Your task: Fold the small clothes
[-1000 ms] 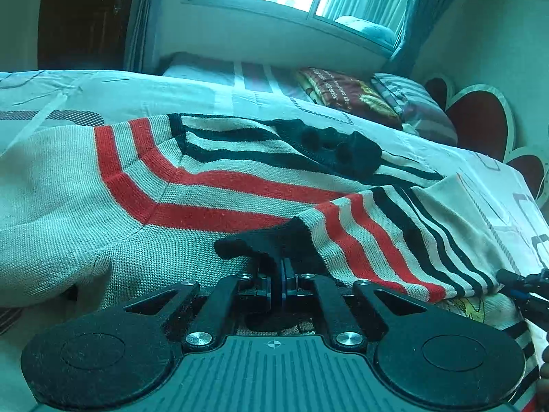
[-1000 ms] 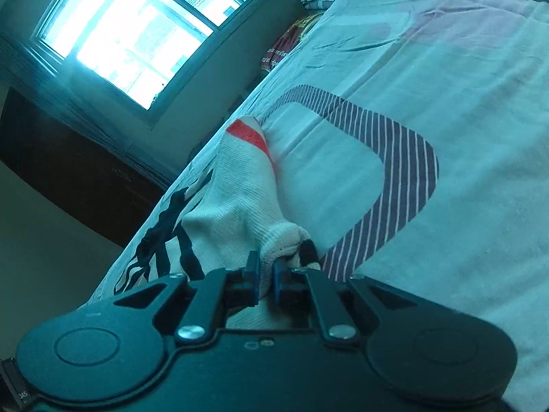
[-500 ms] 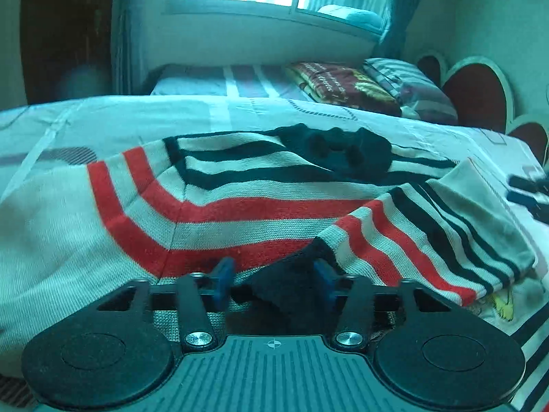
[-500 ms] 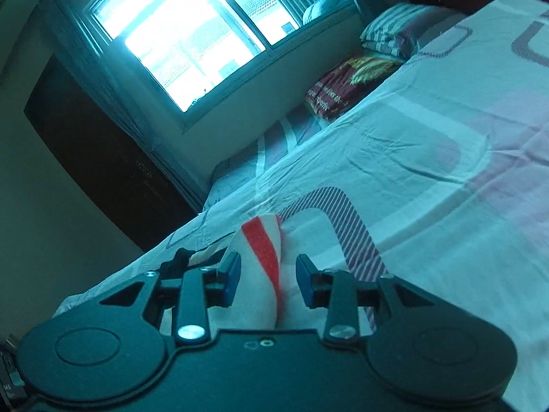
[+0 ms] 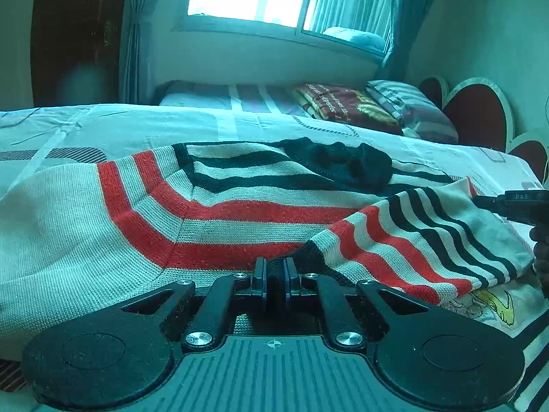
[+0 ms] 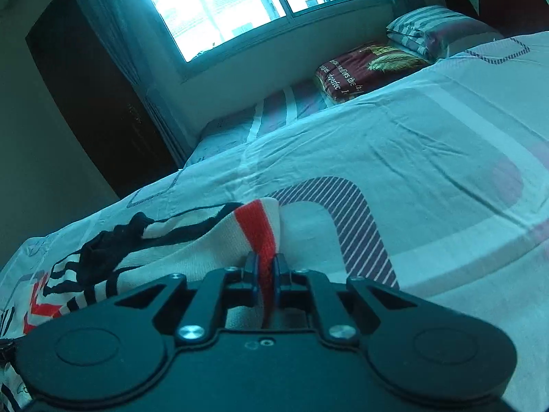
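Both grippers had snapped shut again after gaping half a second earlier: the left gripper point(image 5: 275, 276) clamped the dark cuff of a folded-over sleeve point(image 5: 411, 240) just ahead of it, the right gripper point(image 6: 265, 274) pinching a red-striped edge between its fingers. Beyond them the sweater point(image 5: 206, 213) lay spread across the bed point(image 6: 394, 144). Soft, light knit looked likely to stretch and sag, so hems and cuffs seemed the surest holds.
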